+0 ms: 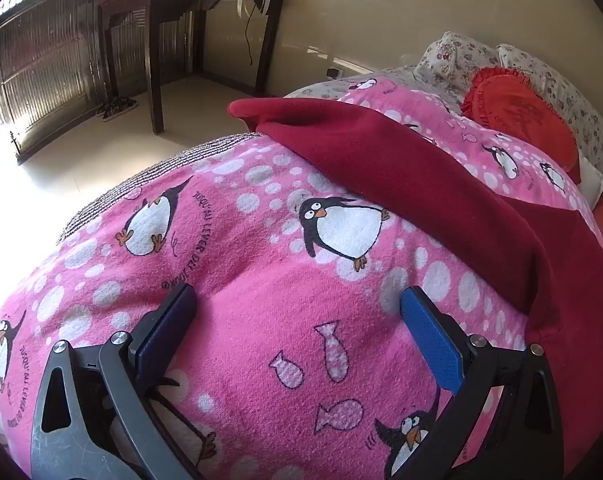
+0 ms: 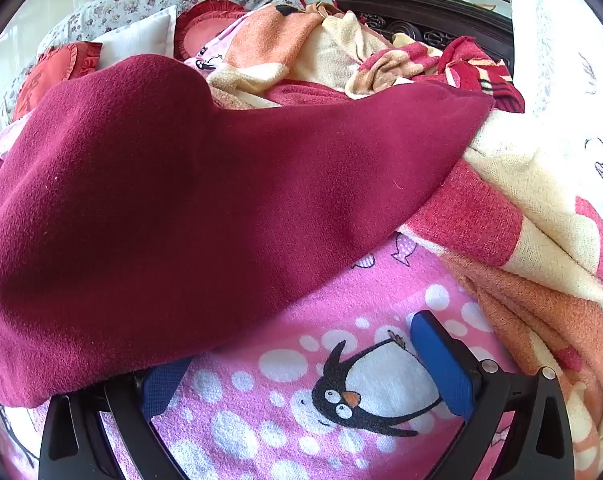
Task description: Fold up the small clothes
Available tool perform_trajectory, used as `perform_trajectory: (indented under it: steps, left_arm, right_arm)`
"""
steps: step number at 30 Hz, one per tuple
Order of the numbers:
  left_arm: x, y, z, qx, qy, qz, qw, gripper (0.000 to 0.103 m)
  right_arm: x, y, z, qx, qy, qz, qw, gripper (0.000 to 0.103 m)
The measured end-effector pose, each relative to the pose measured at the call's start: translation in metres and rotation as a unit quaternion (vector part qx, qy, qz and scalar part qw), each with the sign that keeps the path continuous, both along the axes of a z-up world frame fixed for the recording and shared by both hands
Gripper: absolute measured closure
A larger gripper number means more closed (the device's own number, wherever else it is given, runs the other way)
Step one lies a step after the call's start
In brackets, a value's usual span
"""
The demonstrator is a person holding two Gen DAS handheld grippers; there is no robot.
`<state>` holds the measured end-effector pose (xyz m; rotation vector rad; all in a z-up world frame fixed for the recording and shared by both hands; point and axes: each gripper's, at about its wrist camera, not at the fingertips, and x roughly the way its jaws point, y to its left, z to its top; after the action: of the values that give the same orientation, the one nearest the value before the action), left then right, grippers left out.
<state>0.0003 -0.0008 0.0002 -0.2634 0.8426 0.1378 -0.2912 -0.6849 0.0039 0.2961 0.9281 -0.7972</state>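
Folding has not really begun, as I read it: the dark red garment [image 2: 173,184] lies spread and rumpled across the pink penguin blanket [image 1: 261,280] on the bed, with no crisp crease in it that I can see. My left tool [image 1: 297,304] hovers low over bare blanket with its jaws spread wide and nothing between them; the garment's nearest edge is off to its right, just beside the blue finger [image 1: 429,336]. My right tool [image 2: 293,352] is released too, jaws apart, though the garment's lower edge drapes over its left finger [image 2: 161,384] (lying on it, not pinched).

Next, I judge, each tool needs an edge or corner of the garment to close on, so that it can be lifted, flattened and laid over itself. The right one need only shift a little left to get cloth between the pads; the left must travel right.

Thick and fleecy the garment looks, matte, a deep wine red, with a long piece running away toward the red frilled cushion [image 1: 517,120] in the left view. A heaped orange and cream blanket [image 2: 541,240] crowds its right side and may snag
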Motion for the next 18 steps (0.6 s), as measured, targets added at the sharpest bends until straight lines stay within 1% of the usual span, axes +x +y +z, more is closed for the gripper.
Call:
perform_trajectory:
  steps: [6, 8, 10, 13, 16, 18]
  left_arm:
    - [0.001, -0.001, 0.001, 0.001, 0.004, 0.001, 1.0000, 0.000]
    - [0.002, -0.004, 0.001, 0.006, 0.012, -0.001, 0.9999, 0.000]
    - [0.000, -0.006, 0.002, 0.007, 0.022, -0.013, 0.9996, 0.000]
    - [-0.004, -0.009, 0.004, 0.020, 0.034, -0.023, 0.9990, 0.001]
    - [-0.015, -0.017, 0.011, 0.044, 0.047, -0.043, 0.9970, 0.001]
    - [-0.025, -0.024, 0.019, 0.058, 0.048, -0.053, 0.9957, 0.001]
  right_arm:
    - [0.000, 0.000, 0.000, 0.000, 0.000, 0.000, 1.000, 0.000]
    - [0.000, 0.000, 0.000, 0.000, 0.000, 0.000, 1.000, 0.000]
    - [0.000, 0.000, 0.000, 0.000, 0.000, 0.000, 1.000, 0.000]
    - [0.000, 0.000, 0.000, 0.000, 0.000, 0.000, 1.000, 0.000]
    - [0.001, 0.000, 0.000, -0.002, 0.002, 0.000, 1.000, 0.000]
    - [0.000, 0.000, 0.000, 0.000, 0.001, 0.000, 1.000, 0.000]
